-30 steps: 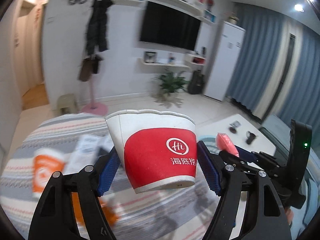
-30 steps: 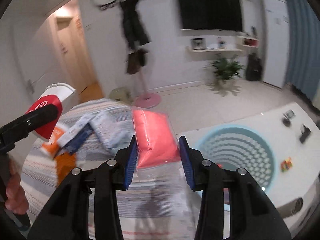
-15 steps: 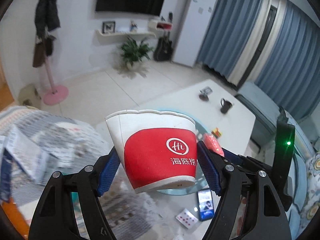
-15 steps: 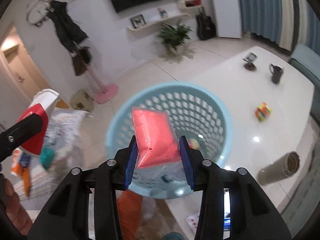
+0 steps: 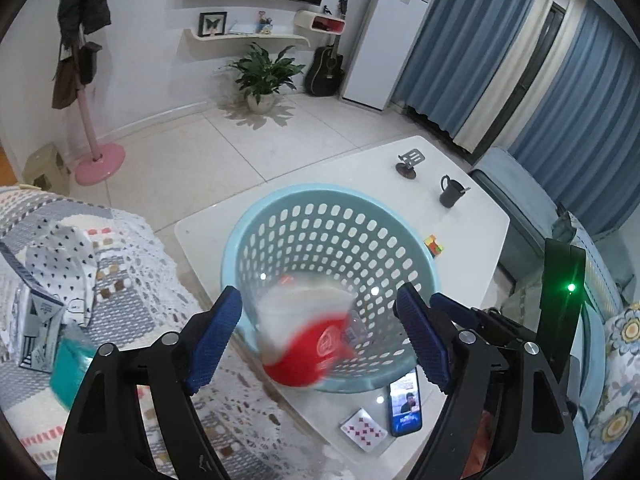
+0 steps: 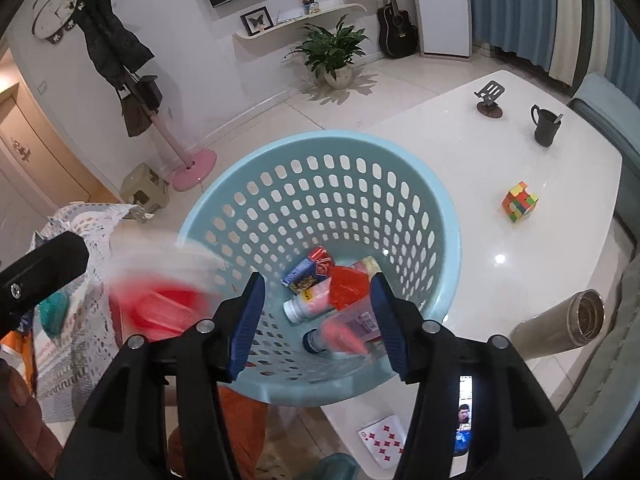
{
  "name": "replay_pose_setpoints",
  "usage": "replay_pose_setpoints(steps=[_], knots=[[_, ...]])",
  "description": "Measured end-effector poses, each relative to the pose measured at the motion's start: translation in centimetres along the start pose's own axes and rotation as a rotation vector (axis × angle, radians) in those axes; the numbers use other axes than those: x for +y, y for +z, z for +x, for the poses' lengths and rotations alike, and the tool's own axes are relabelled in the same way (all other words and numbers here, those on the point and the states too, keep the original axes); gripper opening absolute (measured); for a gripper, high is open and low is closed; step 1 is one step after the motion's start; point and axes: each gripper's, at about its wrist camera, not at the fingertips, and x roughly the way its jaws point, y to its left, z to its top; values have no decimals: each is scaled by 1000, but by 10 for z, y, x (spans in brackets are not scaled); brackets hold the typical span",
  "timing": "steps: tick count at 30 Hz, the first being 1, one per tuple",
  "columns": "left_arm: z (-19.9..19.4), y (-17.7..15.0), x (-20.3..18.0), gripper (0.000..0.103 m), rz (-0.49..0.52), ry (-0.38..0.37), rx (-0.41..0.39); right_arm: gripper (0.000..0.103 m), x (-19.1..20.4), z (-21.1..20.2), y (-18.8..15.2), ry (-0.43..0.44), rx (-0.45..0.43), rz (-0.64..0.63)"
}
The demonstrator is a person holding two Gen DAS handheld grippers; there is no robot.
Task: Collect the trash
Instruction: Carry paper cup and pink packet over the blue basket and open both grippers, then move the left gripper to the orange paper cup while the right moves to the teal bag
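**Two more pieces drop into the basket as the clear-up goes on**

Over the pale blue basket (image 5: 248, 240) at the near end of the white table (image 6: 480, 168), both tools have just been opening and neither grips anything. The left gripper (image 5: 320, 340) stands with its blue pads wide apart; the red-and-white paper cup (image 5: 308, 336), blurred, hangs free between them at the basket's near rim, touching neither pad. The right gripper (image 6: 318, 320) is likewise apart, and the red packet (image 6: 346, 288), smeared in the picture, is loose between its jaws above the basket floor. Already lying at the bottom are a small carton (image 6: 310, 270) and a plastic bottle (image 6: 308, 306), so several items have been gathered. Work appears to remain: on the crocheted cloth (image 5: 136, 280) to the left sit a patterned paper bag (image 5: 64, 256), a grey box (image 5: 38, 328) and a teal object (image 5: 70, 364), which look like further rubbish. A playing card (image 5: 363, 429) lies near a phone (image 5: 406, 404) on the table's near edge; whether these count as trash cannot be told.
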Motion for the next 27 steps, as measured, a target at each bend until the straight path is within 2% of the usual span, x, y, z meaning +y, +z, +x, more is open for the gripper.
replay_pose_setpoints(steps=[8,16,22,27], knots=[[-26,-7,5,78,-9,1,-38,51,10,-16,-3,14,-21,-23],[-81,-18,21,78,-52,20,-122,51,48,-56,-5,57,-85,-90],[-138,-35,35,78,-84,94,-224,51,101,-90,-13,135,-149,-180],[-188,-52,65,78,-142,179,-304,51,151,-107,-26,194,-183,-282]])
